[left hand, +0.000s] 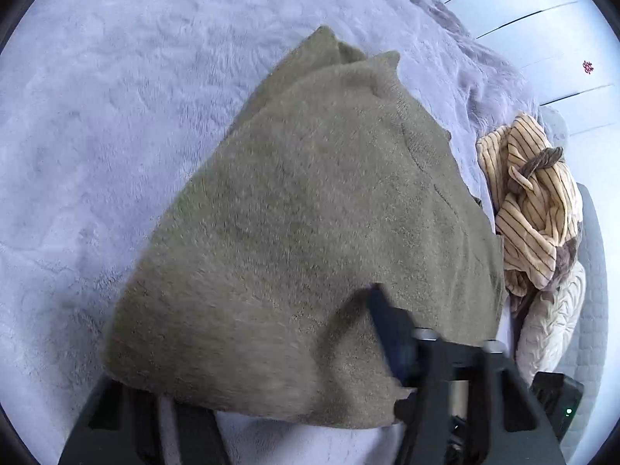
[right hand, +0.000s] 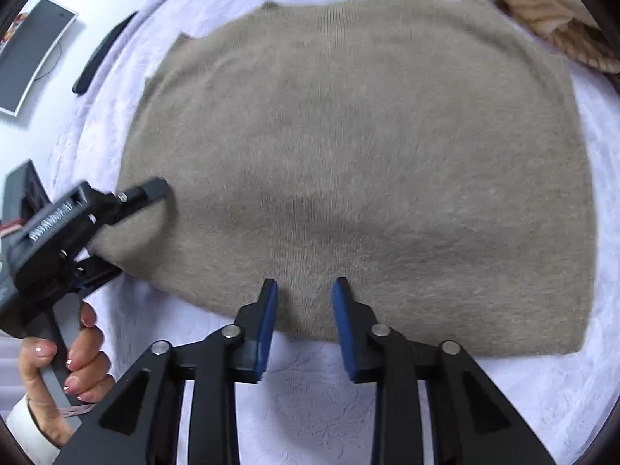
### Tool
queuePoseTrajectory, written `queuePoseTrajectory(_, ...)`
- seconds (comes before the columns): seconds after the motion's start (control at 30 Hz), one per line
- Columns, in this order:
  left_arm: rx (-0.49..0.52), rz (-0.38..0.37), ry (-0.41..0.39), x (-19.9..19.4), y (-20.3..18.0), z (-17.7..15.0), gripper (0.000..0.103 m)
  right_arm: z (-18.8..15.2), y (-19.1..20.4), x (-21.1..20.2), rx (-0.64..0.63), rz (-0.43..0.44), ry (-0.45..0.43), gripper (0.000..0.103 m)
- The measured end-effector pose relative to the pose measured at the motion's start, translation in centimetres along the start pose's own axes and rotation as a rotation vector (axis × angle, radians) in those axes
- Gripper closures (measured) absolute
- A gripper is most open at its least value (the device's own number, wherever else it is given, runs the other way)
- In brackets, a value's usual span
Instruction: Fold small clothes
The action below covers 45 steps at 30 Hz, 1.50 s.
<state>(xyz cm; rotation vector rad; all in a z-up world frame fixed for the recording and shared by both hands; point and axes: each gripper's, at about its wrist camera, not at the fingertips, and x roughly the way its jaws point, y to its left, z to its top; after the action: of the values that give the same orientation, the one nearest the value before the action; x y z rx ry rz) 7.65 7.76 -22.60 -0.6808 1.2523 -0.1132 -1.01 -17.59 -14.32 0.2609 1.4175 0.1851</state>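
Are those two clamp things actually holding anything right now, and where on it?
The left gripper is shut on the taupe sweater at its near left corner. The right gripper's jaws straddle the near edge, a gap showing; no hold there.

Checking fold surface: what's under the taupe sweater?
The taupe sweater lies on a pale fluffy blanket, visible all round it. Whatever is directly beneath the sweater is covered.

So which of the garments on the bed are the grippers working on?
The plain taupe knit sweater lying flat; the left gripper pinches its corner. The striped yellow garment sits crumpled, untouched.
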Motion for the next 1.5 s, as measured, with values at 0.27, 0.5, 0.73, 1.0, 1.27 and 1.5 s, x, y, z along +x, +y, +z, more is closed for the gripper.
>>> queuePoseTrajectory(0.27, 0.283, 0.079, -0.115, -2.9, -6.1, -1.1, 0.094, -1.4, -3.1, 0.6, 0.053, 0.064, 0.000, 0.072)
queuePoseTrajectory(0.5, 0.590, 0.085, -0.163, -3.5, -13.2, -3.8, 0.094, -1.5, -8.4, -1.9, 0.125, 0.226, -0.017, 0.072)
queuePoseTrajectory(0.73, 0.677, 0.126, -0.155, -1.7, -14.6, -5.0, 0.094, 3.2, -13.9, -8.6, 0.098, 0.346, -0.061, 0.028)
queuePoseTrajectory(1.0, 0.680, 0.139, -0.162, -1.4, -14.7, -5.3, 0.094, 13.2, -7.7, -8.1, -0.078, 0.585, 0.115, 0.007)
queuePoseTrajectory(1.27, 0.712, 0.147, -0.174, -1.2, -14.9, -5.9, 0.094, 16.0, 1.4, -4.7, -0.362, 0.429, 0.290, 0.000)
queuePoseTrajectory(1.5, 0.713, 0.150, -0.168, -1.2, -14.7, -5.6, 0.094, 17.7, 3.5, -1.6, -0.413, 0.250, 0.343, 0.073)
